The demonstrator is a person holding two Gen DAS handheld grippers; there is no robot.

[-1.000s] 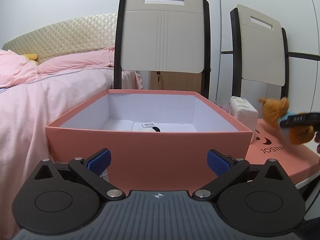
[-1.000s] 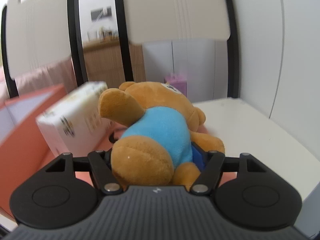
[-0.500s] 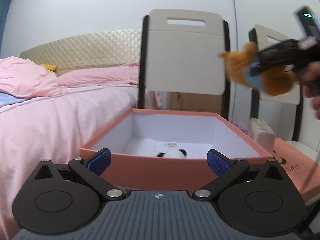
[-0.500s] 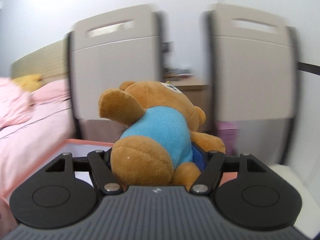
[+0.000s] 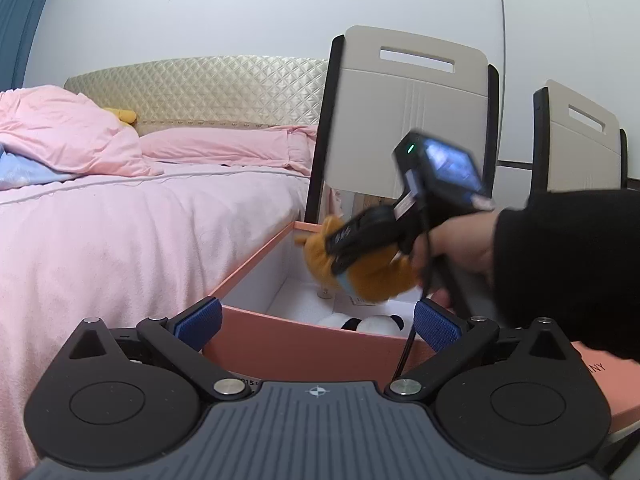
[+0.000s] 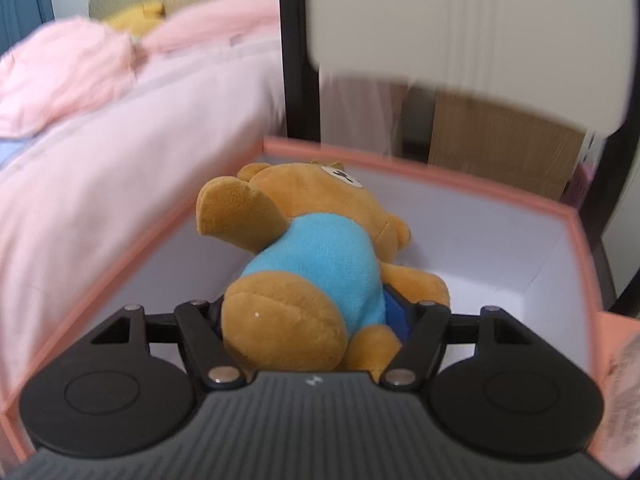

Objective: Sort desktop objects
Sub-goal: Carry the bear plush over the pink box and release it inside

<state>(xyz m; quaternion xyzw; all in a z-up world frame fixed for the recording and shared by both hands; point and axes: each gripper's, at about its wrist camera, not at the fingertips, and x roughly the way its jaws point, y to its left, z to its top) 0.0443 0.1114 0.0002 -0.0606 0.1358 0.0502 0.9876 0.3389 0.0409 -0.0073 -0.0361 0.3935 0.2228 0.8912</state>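
My right gripper (image 6: 312, 312) is shut on a brown plush bear in a blue shirt (image 6: 316, 256) and holds it over the open salmon-pink box (image 6: 420, 168). In the left wrist view the bear (image 5: 360, 272) hangs inside the box opening, above a black-and-white panda plush (image 5: 368, 324) lying on the white box floor. My left gripper (image 5: 316, 322) is open and empty, just in front of the near wall of the box (image 5: 304, 344).
A pink bed (image 5: 140, 220) lies to the left of the box. Two beige chairs (image 5: 412, 120) stand behind it. The pink box lid (image 5: 600, 380) lies at the right. A person's sleeve (image 5: 568, 264) crosses the right side.
My right gripper has come down and leftwards with the bear, from above the box into its opening. The left gripper has stayed open in front of the box.
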